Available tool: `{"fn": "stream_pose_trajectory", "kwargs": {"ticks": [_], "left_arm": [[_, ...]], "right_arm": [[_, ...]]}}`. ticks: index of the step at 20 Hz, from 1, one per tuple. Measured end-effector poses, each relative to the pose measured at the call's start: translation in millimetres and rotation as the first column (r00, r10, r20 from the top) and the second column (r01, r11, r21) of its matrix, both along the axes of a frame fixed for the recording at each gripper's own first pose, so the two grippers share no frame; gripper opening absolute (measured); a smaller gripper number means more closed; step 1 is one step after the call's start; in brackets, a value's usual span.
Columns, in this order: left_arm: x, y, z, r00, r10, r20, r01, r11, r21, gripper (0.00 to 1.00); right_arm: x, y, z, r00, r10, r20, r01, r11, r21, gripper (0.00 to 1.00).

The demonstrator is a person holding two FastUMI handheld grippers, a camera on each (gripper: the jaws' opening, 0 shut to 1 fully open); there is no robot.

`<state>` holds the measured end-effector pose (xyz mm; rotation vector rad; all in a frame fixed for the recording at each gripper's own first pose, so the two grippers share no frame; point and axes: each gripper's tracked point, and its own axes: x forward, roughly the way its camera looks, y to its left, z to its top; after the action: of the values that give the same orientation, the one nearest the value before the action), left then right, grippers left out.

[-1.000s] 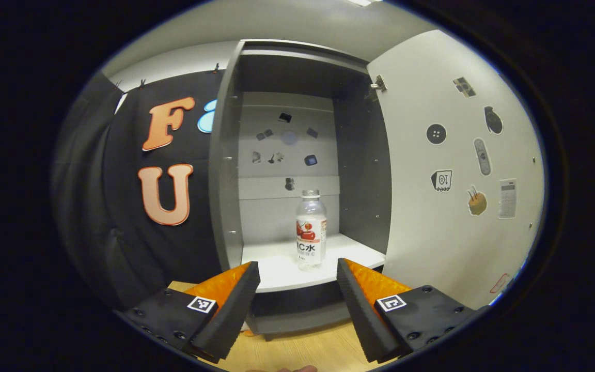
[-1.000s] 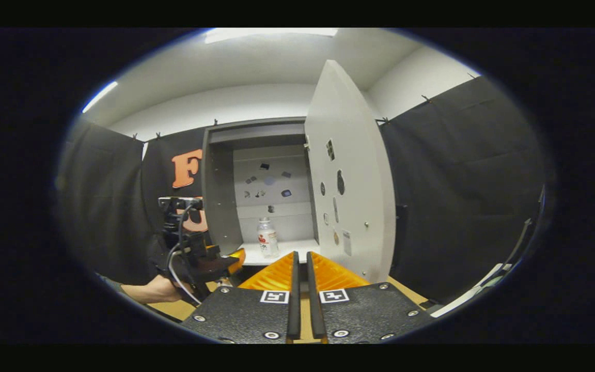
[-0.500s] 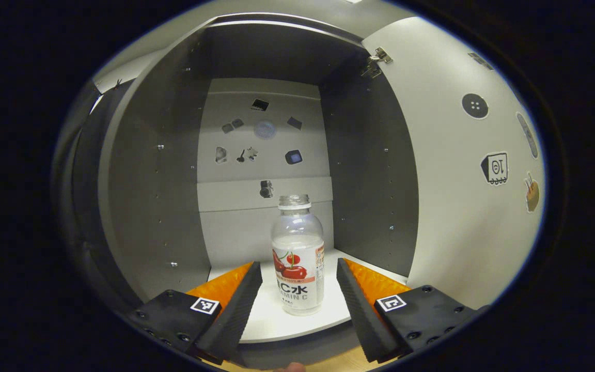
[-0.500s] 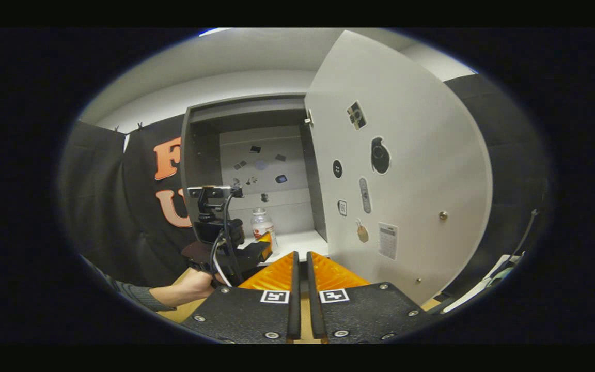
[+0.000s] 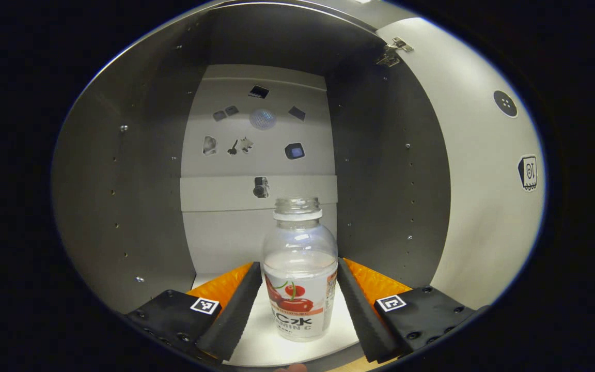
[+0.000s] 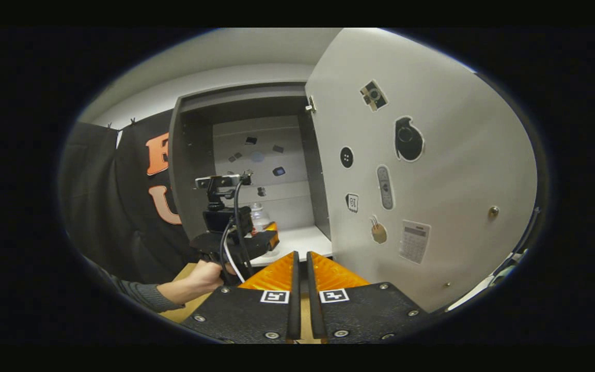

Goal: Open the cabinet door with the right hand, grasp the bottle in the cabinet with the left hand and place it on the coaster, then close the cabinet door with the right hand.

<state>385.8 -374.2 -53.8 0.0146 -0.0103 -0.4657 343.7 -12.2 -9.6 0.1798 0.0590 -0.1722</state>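
Clear bottle (image 5: 300,274) upright in cabinet (image 5: 137,206) — seemingly empty; left gripper (image 5: 297,305) jaws wide around it; right gripper (image 6: 300,279) jaws narrow.

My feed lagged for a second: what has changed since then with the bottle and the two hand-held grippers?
The left hand-held gripper has moved forward into the cabinet, and its open fingers now flank the bottle without visibly clamping it. The right hand-held gripper has swung to face the cabinet door more squarely. The bottle stays upright on the shelf, the door open, the right fingers nearly together.
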Motion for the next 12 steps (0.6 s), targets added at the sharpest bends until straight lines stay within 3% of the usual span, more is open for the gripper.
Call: {"fn": "stream_pose_trajectory", "kwargs": {"ticks": [2,4,12], "left_arm": [[0.5,-0.3,4.6,1.0,-0.003,0.016,0.003,1.0,-0.001,0.95],[-5.0,2.2,8.1,1.0,-0.004,0.016,0.004,1.0,-0.014,0.84],[-64.1,49.4,27.2,0.994,0.053,0.092,-0.054,0.999,0.003,0.84]], "right_arm": [[1.6,-1.4,-5.2,1.0,-0.004,-0.014,0.004,1.0,0.0,0.07],[1.5,-0.7,-8.3,1.0,0.0,-0.021,-0.001,1.0,0.0,0.07],[-18.7,7.1,-20.5,0.999,0.046,-0.022,-0.045,0.999,0.022,0.07]]}}
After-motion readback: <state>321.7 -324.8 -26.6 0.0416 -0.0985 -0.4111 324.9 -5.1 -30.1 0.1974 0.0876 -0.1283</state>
